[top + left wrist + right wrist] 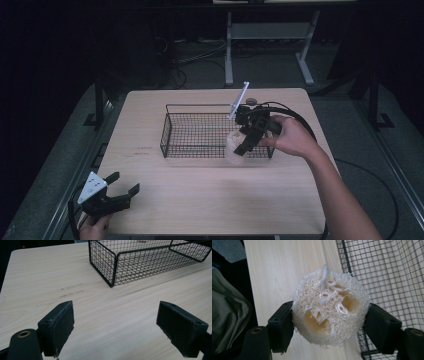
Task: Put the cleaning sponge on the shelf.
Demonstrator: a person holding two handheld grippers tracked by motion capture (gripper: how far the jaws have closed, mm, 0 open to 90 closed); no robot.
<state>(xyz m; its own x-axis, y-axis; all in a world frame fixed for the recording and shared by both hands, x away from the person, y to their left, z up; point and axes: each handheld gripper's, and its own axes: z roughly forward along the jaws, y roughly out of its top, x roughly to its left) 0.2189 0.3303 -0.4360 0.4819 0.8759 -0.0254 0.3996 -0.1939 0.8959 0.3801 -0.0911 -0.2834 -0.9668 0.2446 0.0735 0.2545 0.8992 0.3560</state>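
My right gripper (240,146) is shut on a pale, round loofah sponge (234,145), holding it over the front right rim of the black wire basket (172,125). In the right gripper view the loofah (330,308) is pinched between both jaws, with the basket's mesh (392,277) to its right and bare table below. My left gripper (125,183) rests open at the table's front left corner. In the left gripper view its jaws stand wide apart with nothing between them (115,326), and the basket (112,267) lies ahead.
The light wooden table (200,200) has dark floor around it. A small round object (251,101) lies at the far edge behind the basket. A metal desk frame (270,35) and cables stand beyond the table.
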